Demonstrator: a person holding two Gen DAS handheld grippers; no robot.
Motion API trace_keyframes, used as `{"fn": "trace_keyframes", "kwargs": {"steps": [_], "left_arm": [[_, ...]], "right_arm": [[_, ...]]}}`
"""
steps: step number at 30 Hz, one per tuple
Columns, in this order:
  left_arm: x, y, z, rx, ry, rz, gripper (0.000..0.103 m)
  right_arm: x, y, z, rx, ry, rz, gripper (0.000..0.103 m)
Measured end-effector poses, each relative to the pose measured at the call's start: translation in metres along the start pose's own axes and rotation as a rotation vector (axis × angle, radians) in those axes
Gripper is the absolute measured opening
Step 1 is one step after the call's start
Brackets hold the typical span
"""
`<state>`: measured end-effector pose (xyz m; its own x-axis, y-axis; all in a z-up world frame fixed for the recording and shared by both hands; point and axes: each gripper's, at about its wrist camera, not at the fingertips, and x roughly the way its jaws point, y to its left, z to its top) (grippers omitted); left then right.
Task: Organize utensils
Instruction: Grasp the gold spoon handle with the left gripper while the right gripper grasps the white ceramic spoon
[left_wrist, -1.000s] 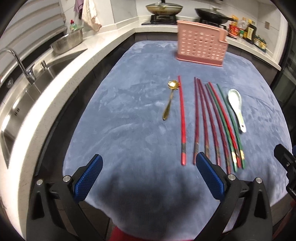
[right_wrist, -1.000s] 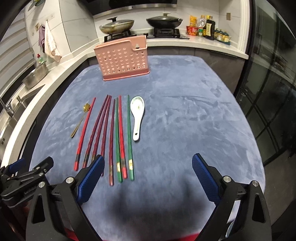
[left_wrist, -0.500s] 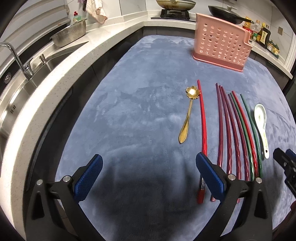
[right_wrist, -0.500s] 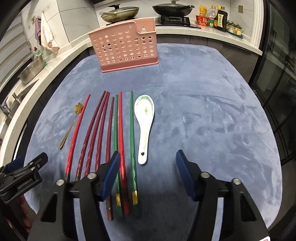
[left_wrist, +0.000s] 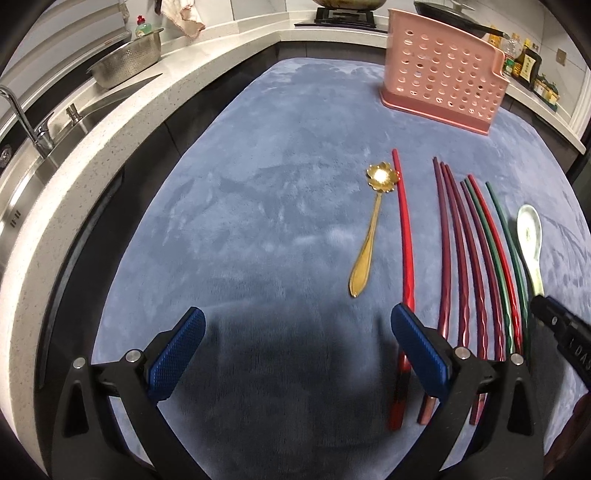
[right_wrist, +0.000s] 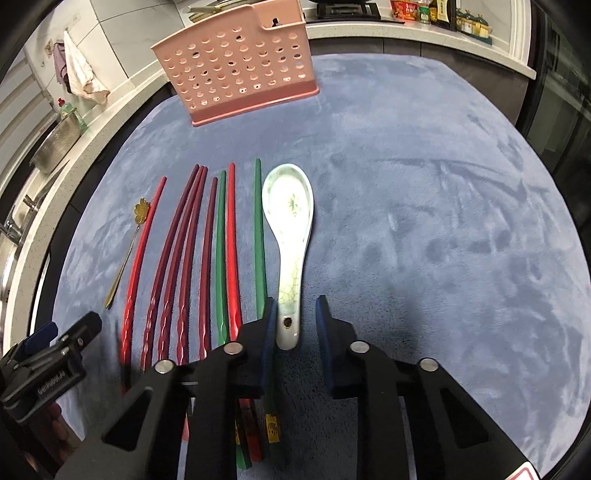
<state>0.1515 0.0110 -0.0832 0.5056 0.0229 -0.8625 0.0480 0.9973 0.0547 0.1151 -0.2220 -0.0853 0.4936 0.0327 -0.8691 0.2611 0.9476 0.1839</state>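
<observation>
A white ceramic spoon (right_wrist: 290, 225) lies on the blue mat, also in the left wrist view (left_wrist: 530, 240). My right gripper (right_wrist: 295, 328) is narrowed around the spoon's handle end, with a small gap on each side. Several red, maroon and green chopsticks (right_wrist: 207, 258) lie in a row left of the spoon, also in the left wrist view (left_wrist: 476, 258). A gold flower-headed spoon (left_wrist: 371, 229) lies left of them. My left gripper (left_wrist: 295, 350) is wide open and empty above the mat, near the chopstick ends. A pink perforated utensil holder (right_wrist: 236, 62) stands at the back.
The blue mat (left_wrist: 258, 184) covers the counter. A sink with a tap (left_wrist: 22, 118) and a steel colander (left_wrist: 125, 62) are at the left. Pans on a stove and bottles (right_wrist: 443, 14) stand behind the holder. A dark glass wall runs along the right.
My right gripper has moved forward and down and has narrowed around the white spoon's handle. My left gripper has moved forward and lower over the mat, still open.
</observation>
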Motion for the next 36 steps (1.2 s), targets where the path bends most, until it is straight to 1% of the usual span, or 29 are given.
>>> {"fn": "trace_keyframes", "kwargs": {"steps": [2,14,17,20,23,26,28,30,34,36], "left_arm": [[0.001,-0.001,0.002,-0.002,0.000,-0.003,0.096],[0.010,-0.007,0.000,0.005,0.027,-0.025,0.096],[0.012,-0.006,0.001,-0.003,0.030,-0.027,0.096],[0.013,-0.007,0.003,-0.006,0.031,-0.030,0.096],[0.014,-0.008,0.003,-0.002,0.031,-0.031,0.096],[0.017,-0.009,0.003,-0.005,0.038,-0.034,0.096],[0.018,-0.009,0.004,-0.006,0.040,-0.036,0.096],[0.019,-0.009,0.005,-0.006,0.040,-0.036,0.096],[0.022,-0.009,0.008,-0.011,0.033,-0.039,0.096],[0.025,-0.008,0.012,-0.022,0.028,-0.048,0.094]], "right_arm": [[0.002,-0.001,0.000,0.012,0.005,0.013,0.012],[0.005,-0.009,-0.004,0.033,0.008,0.066,0.012],[0.006,-0.012,-0.002,0.050,0.018,0.088,0.012],[0.002,-0.018,0.000,0.087,0.017,0.130,0.015],[-0.003,-0.020,0.001,0.100,0.001,0.134,0.015],[0.001,-0.023,0.002,0.114,0.015,0.144,0.015],[0.005,-0.025,0.001,0.121,0.028,0.148,0.012],[0.007,-0.025,-0.001,0.121,0.030,0.153,0.012],[0.006,-0.020,-0.003,0.090,0.021,0.130,0.012],[0.006,-0.018,-0.003,0.079,0.018,0.120,0.011]]}}
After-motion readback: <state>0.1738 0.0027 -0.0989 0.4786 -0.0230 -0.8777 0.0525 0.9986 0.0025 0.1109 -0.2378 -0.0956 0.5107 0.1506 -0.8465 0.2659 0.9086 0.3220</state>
